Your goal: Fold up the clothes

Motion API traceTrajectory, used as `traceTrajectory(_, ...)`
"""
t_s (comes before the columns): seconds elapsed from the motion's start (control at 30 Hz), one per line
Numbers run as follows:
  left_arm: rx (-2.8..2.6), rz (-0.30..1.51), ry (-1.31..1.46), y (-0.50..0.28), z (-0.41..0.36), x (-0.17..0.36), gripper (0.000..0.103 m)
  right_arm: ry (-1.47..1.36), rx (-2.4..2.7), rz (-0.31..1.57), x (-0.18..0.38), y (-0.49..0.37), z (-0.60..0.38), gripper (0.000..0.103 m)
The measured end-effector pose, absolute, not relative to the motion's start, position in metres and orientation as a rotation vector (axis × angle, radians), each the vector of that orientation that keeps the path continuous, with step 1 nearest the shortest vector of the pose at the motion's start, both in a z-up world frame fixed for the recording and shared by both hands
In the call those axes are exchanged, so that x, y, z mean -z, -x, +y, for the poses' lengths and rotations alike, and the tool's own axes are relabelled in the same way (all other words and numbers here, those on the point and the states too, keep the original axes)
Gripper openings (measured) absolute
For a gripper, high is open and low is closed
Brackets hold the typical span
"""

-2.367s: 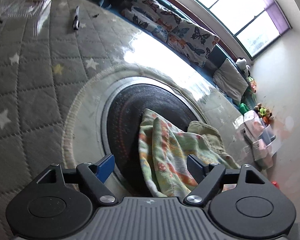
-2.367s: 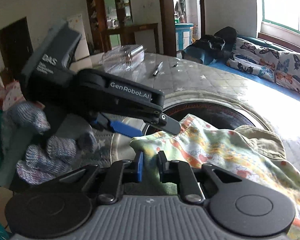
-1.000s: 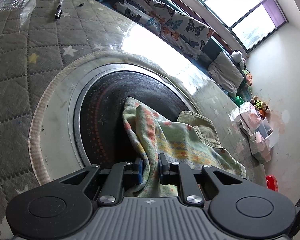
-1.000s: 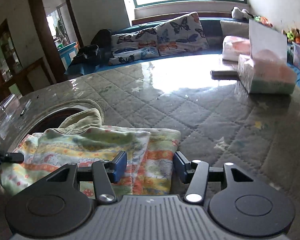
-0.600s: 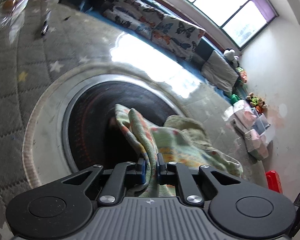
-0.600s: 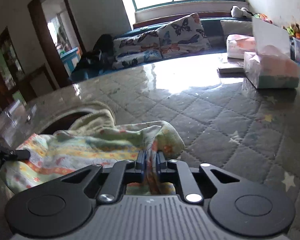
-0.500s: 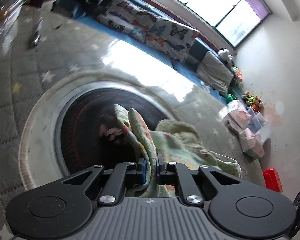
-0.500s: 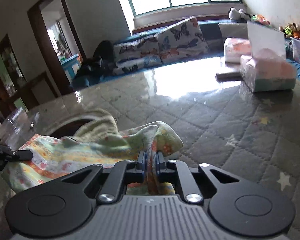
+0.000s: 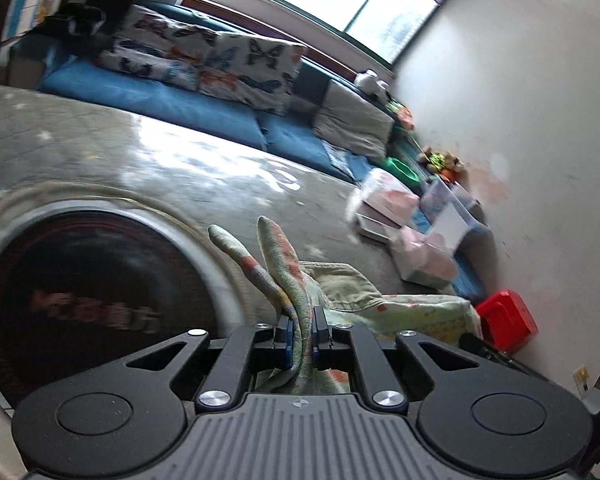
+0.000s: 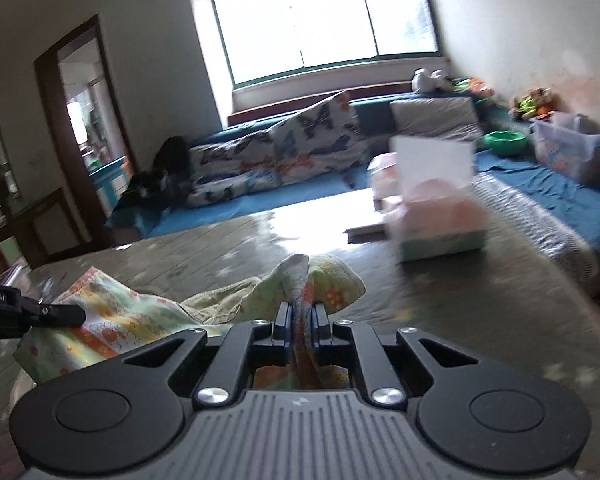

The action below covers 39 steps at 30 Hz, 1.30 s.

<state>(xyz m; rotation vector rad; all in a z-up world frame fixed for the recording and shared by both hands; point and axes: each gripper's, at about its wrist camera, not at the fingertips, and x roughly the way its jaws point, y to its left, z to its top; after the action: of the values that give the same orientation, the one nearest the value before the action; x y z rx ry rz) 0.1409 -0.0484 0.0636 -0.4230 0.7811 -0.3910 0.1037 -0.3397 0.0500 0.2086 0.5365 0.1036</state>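
Two claws each pinch one end of the same patterned garment (image 9: pixel 416 312) above a grey quilted desk (image 9: pixel 100 152). Left claw (image 9: pixel 301 334): jaws pressed together on a bunched edge of the cloth, with two tongues of fabric standing up just ahead of the tips; to its left, a dark round inset with a pale rim (image 9: pixel 80 280) sits in the desk surface. The rest of the cloth trails to the right of this claw, an olive-beige layer (image 9: pixel 340 280) showing on top. Farther ahead and to the right stand a tissue box (image 9: pixel 428 256) and a red container (image 9: pixel 508 320). Right claw (image 10: pixel 301 328): jaws likewise closed on a gathered fold, a knob of fabric bulging directly ahead of the tips. The cloth spreads away to this claw's left, where a finger of the left claw meets its far edge. Ahead and to the right, the tissue box rests on the desk; beyond lies a blue couch with butterfly cushions (image 10: pixel 284 152).
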Motion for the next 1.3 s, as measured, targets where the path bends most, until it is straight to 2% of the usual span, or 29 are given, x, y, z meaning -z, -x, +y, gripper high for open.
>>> traceTrajectory(0.43, 0.508, 0.874, 0.336, -0.158, -0.131, -0.043, 0.010, -0.212, 0.062, 0.559, -0.035, -0.099, -0.411, 0.009)
traceTrajectory(0.77, 0.367, 0.920, 0.282, -0.165, -0.114, -0.024, 0.026, -0.205, 0.166, 0.629, -0.004, -0.105, -0.435, 0.014)
traceTrajectory(0.83, 0.355, 0.910, 0.285, -0.169, -0.111, -0.027, 0.026, -0.213, 0.141, 0.626, -0.005, -0.105, -0.435, 0.016)
traceTrajectory(0.9, 0.378, 0.903, 0.294, -0.173, -0.117, -0.031, 0.026, -0.215, 0.097, 0.632, -0.005, -0.110, -0.430, 0.026)
traceTrajectory(1.3, 0.526, 0.960, 0.278, -0.203, -0.186, -0.010, 0.025, -0.210, -0.045, 0.725, 0.016, -0.164, -0.388, 0.027)
